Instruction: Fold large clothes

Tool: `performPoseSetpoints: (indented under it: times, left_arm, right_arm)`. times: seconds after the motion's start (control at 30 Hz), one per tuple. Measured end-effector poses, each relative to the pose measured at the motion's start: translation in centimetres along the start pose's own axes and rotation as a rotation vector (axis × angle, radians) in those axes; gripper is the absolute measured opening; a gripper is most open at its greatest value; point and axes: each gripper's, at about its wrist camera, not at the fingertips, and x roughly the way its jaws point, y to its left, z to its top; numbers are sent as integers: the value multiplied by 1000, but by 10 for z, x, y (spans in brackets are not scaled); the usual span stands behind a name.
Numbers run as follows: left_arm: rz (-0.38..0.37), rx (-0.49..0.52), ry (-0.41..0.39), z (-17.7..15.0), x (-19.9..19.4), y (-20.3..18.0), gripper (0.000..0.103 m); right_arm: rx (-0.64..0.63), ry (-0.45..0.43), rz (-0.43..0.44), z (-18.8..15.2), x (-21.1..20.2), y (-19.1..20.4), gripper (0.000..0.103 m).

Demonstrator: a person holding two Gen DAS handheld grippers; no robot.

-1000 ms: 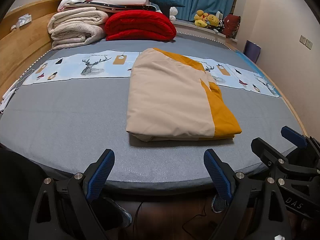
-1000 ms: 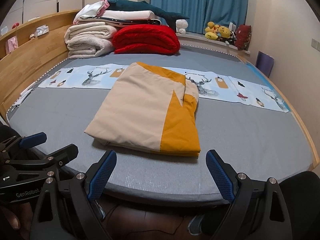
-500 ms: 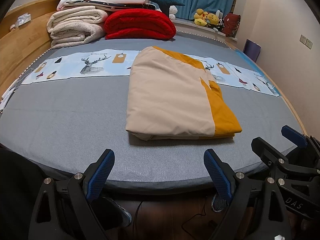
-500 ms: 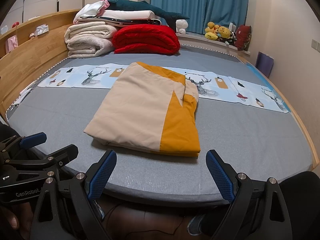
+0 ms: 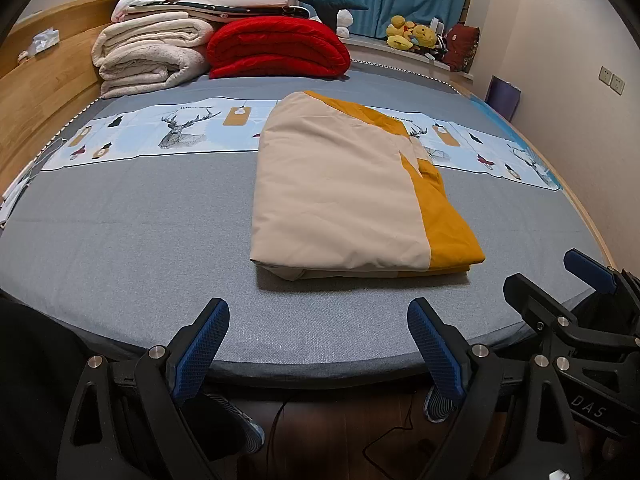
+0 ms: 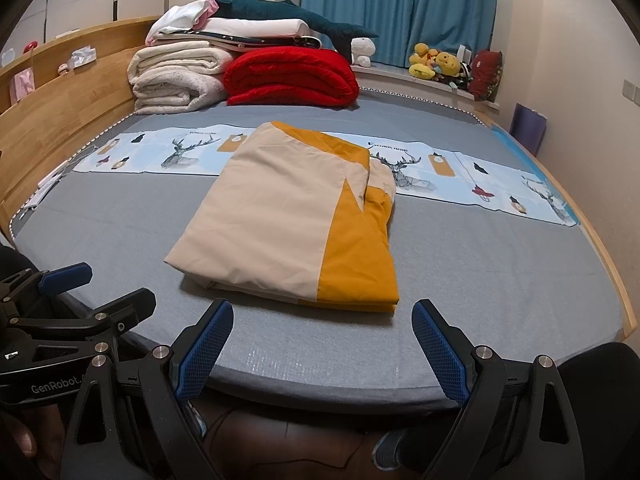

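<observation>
A beige and mustard-yellow cloth lies folded into a flat rectangle in the middle of the grey bed; it also shows in the right wrist view. My left gripper is open and empty, held at the bed's near edge, short of the cloth. My right gripper is open and empty, also at the near edge, just in front of the cloth. Each gripper shows in the other's view: the right one at the right side, the left one at the left side.
A printed strip with deer runs across the bed under the cloth's far end. Folded white blankets and a red quilt are stacked at the head. A wooden headboard is left, a wall right, soft toys by the curtain.
Both grippers stay open. The left wrist view has shifted slightly, so the bed and cloth sit a little lower in frame; the cloth has not moved.
</observation>
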Motion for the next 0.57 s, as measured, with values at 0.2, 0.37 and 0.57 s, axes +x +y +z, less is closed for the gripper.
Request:
performPoseSetpoints:
  times: [0.2,0.37,0.57]
  left_arm:
    - [0,-1,1,0,0,0,89]
    - [-1,0,1,0,0,0,89]
    - [0,0,2,0,0,0,89]
  right_arm:
    - [-1,0,-1,0,0,0,91]
    - [-1,1,1,0,0,-1,91]
    - [-1,2,1,-1,1,-1,91]
